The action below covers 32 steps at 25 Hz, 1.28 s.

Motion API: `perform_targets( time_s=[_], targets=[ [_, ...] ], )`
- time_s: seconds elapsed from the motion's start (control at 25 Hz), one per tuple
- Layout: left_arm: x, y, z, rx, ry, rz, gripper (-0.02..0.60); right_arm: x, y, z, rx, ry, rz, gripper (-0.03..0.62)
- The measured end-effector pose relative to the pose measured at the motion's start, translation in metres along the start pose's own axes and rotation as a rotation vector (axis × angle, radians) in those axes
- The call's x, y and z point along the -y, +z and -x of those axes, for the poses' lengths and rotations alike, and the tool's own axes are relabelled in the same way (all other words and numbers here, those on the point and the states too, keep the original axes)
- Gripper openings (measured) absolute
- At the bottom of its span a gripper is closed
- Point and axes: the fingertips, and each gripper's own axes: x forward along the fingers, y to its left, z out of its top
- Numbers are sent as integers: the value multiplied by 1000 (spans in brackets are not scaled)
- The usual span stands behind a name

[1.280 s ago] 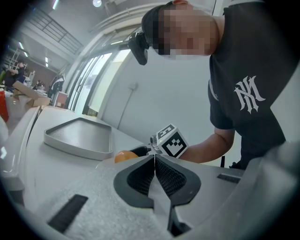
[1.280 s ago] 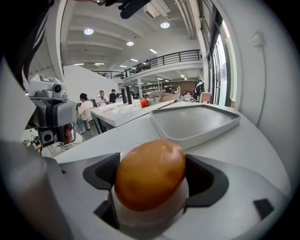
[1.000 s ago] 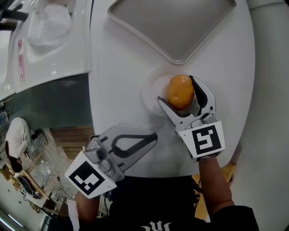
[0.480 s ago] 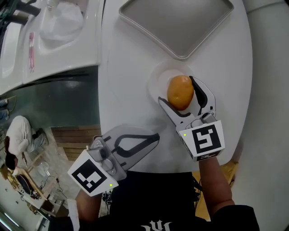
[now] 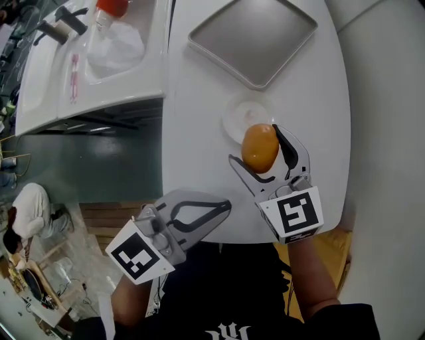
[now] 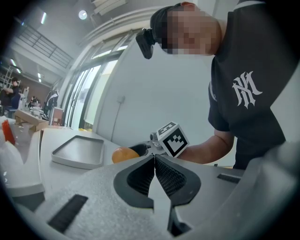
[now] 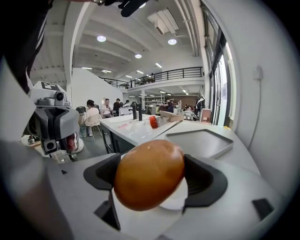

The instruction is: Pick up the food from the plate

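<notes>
An orange-brown egg-shaped bun (image 5: 259, 148) sits between the jaws of my right gripper (image 5: 260, 151), which is shut on it. In the right gripper view the bun (image 7: 149, 174) fills the gap, lifted above the small white plate (image 7: 174, 199). The plate (image 5: 242, 116) lies on the white table just beyond the bun in the head view. My left gripper (image 5: 222, 206) hovers at the table's near edge, shut with nothing in it. From the left gripper view the bun (image 6: 123, 154) and the right gripper's marker cube show past the closed jaws (image 6: 154, 165).
A grey rectangular tray (image 5: 254, 38) lies at the far end of the white table (image 5: 192, 133). Left of the table stands a white counter (image 5: 93, 63) with a red-capped bottle (image 5: 109, 10). A person in a black shirt (image 6: 248, 79) stands behind the grippers.
My right gripper has lifted the bun off the plate and drawn it slightly toward me. The left gripper has stayed shut near the table edge.
</notes>
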Motion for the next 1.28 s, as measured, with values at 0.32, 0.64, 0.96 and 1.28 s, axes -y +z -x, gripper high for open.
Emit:
perform_targets(
  time_s=[0.32, 0.64, 0.96, 1.28],
  targets=[
    [68, 27, 37, 7, -29, -75, 8, -45, 44, 83, 110, -58, 43, 423],
    [132, 45, 66, 58, -59, -184, 8, -91, 78, 162, 215, -138, 110, 423],
    [202, 54, 90, 98, -66, -189, 8, -149, 77, 249, 277, -142, 130, 423],
    [249, 56, 84, 110, -106, -187, 8, -181, 63, 314, 306, -110, 121, 423]
  ],
)
